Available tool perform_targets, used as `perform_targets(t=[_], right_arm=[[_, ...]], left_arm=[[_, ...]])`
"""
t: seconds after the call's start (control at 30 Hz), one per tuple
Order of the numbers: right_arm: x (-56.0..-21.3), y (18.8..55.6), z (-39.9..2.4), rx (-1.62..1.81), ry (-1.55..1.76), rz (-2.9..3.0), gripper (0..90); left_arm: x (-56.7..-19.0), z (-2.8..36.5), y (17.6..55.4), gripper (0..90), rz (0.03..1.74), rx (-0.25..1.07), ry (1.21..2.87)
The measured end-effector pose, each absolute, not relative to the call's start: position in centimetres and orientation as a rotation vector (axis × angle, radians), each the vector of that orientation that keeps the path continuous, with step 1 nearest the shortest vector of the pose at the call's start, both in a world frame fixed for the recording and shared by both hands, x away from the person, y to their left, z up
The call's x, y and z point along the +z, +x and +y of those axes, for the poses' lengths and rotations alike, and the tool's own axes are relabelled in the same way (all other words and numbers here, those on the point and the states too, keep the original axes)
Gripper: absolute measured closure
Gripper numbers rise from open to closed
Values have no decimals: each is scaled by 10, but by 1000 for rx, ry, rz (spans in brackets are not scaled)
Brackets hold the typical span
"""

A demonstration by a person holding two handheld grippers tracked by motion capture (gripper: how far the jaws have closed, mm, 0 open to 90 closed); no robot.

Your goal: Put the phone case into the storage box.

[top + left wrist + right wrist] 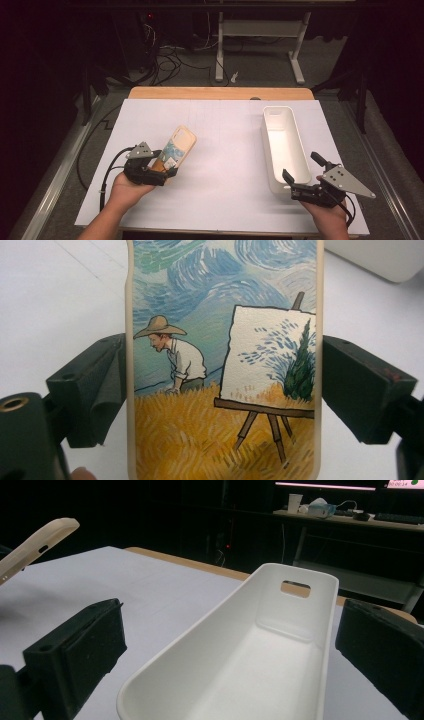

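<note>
Toward the left edge of the tabletop (220,150) the left gripper (162,167) pinches a phone case (225,360) across its long sides at the lower end, lifted and angled toward the middle; it looks light, thin, somewhat flexible and smooth-edged, so that edge grip seems right. One case, one white bin (282,145) along the right edge; the right gripper (295,185) hovers spread by the bin's near end.
</note>
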State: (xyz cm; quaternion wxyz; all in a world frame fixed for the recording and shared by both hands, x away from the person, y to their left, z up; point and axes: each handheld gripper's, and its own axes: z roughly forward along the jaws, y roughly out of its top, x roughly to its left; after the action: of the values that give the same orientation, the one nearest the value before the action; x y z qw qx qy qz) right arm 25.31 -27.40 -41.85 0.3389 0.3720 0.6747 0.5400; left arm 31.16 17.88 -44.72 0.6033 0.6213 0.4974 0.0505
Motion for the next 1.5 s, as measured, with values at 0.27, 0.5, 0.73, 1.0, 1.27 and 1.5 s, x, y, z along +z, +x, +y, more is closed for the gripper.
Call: perform_targets(t=[0.27, 0.5, 0.73, 1.0, 1.27, 1.5], right_arm=[[-419, 253, -274, 1398, 970, 1756, 3], [-420, 253, -275, 1392, 977, 1754, 3], [-420, 252, -276, 1414, 977, 1732, 2], [-417, 252, -272, 1440, 985, 1733, 3], [-411, 252, -259, 1442, 981, 1753, 2], [-409, 259, -246, 1446, 998, 1785, 2]], left_arm=[[-449, 183, 302, 126, 1093, 113, 1412], [-452, 178, 301, 124, 1090, 96, 1437], [-451, 179, 301, 124, 1092, 66, 1418], [-451, 178, 299, 123, 1066, 73, 1427], [-451, 176, 297, 122, 1043, 97, 1445], [-451, 177, 297, 122, 1038, 109, 1441]])
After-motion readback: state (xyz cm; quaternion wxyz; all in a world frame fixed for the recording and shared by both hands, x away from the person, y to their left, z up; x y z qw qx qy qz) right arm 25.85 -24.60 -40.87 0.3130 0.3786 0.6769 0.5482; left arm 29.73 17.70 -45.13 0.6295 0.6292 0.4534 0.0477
